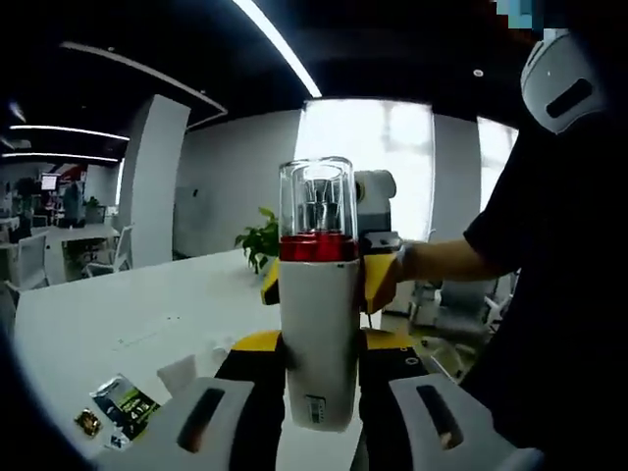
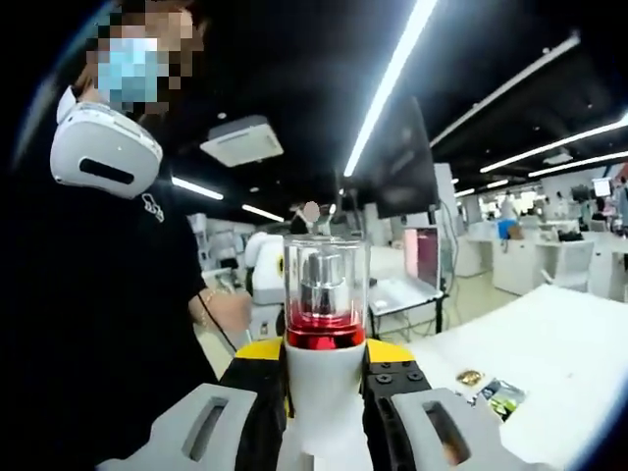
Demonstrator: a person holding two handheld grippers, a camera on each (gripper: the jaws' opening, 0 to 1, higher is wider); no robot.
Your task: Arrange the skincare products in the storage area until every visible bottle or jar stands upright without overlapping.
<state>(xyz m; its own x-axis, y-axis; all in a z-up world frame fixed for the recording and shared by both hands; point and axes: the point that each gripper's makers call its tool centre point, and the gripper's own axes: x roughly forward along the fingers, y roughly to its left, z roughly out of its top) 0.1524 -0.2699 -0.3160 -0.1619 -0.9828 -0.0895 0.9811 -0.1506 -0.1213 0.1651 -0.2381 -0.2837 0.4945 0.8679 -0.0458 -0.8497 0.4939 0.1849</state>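
Observation:
A white bottle with a red band and a clear cap is held upright in the air above the table. In the left gripper view my left gripper is shut on its lower body, its black pads pressing both sides. My right gripper comes in from behind with a hand on it, and its yellow jaws clasp the bottle just under the red band. In the right gripper view the same bottle stands between the pads of my right gripper, which is shut on it.
A white table stretches to the left, with a few small packets near its edge; they show again as packets on the table. A potted plant stands at the far end. A person in black is close on the right.

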